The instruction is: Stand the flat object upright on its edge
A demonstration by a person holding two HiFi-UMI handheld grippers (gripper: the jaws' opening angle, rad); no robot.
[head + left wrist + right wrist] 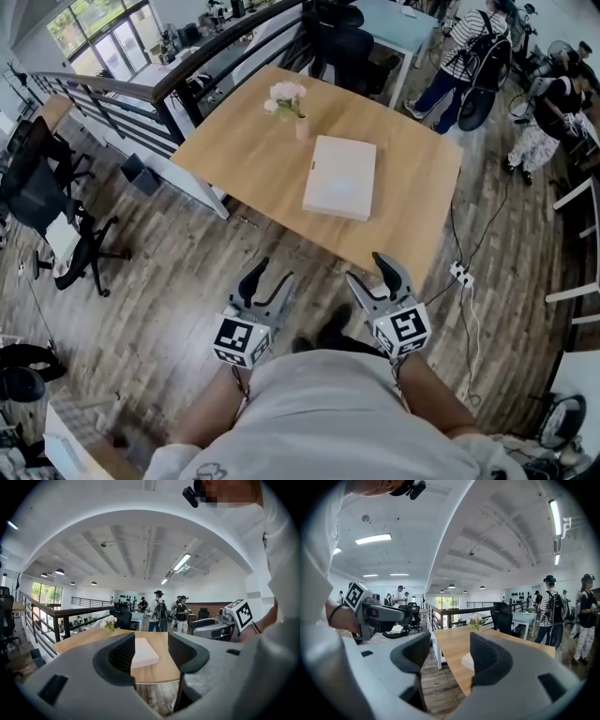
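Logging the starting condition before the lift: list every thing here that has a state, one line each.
flat white box: lying flat on the table, untouched.
flower vase: upright, apart from the box.
left gripper: jaws apart, nothing between them, short of the table.
right gripper: jaws apart, nothing between them, short of the table.

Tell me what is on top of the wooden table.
On the wooden table a flat white box lies on its broad face, and a small vase of flowers stands beyond it. The tabletop beneath the box is covered from view.
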